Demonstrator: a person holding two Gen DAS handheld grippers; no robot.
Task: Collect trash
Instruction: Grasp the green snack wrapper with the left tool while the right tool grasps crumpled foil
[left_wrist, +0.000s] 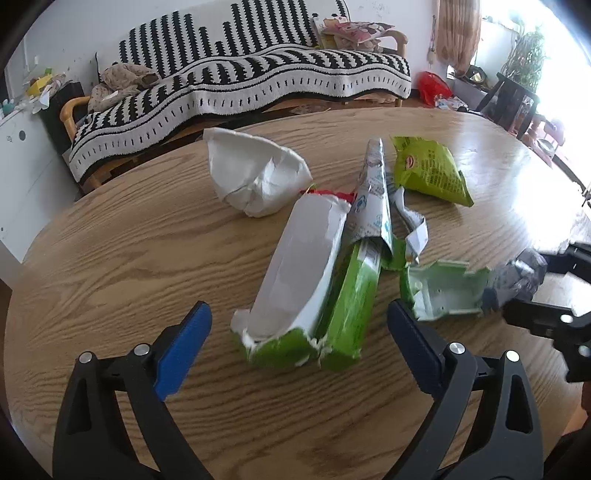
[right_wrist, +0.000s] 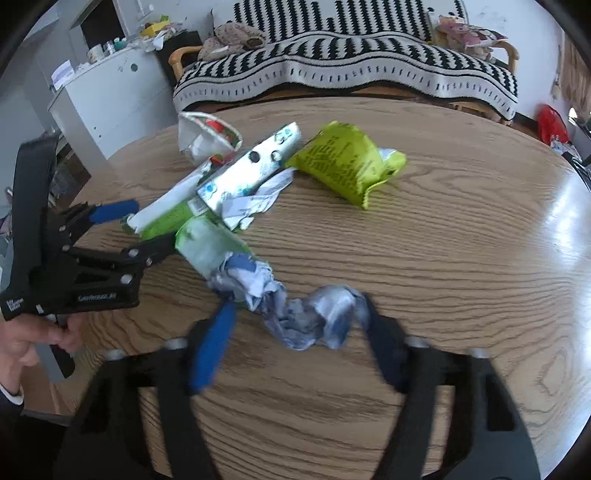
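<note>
While the left hand-held gripper (left_wrist: 299, 328) hangs over the round wooden bench (left_wrist: 110, 240) with its blue pads spread wide, a torn green carton (left_wrist: 295, 280) lies between them, untouched by either pad. That carton serves as the landmark for the rest of the trash. Just beyond it, towards the striped sofa (left_wrist: 258, 74), sits a crumpled white paper wrapper (left_wrist: 255, 173). Leaning across the carton's far end is a silvery printed pack (left_wrist: 371, 195), and beyond that, further from the camera, lies a lime-green snack bag (left_wrist: 428, 170). Just beside the carton on the side of the other hand rests a pale green torn carton piece (left_wrist: 443, 291), its near corner touching the left hand-held gripper's right pad.

Past that piece, a crumpled blue-and-white wrapper (right_wrist: 306, 314) lies on the bench with one end touching it. The right hand-held gripper (right_wrist: 295, 332) has its fingers on either side of this wrapper, about half closed. Its picture is blurred with motion; one finger appears to meet the wrapper's edge, but I cannot tell whether the pads actually press on it. In the right wrist view a person's hand (right_wrist: 33, 339) holds the handle of the left hand-held gripper, near side of the carton, at the bench's edge.
</note>
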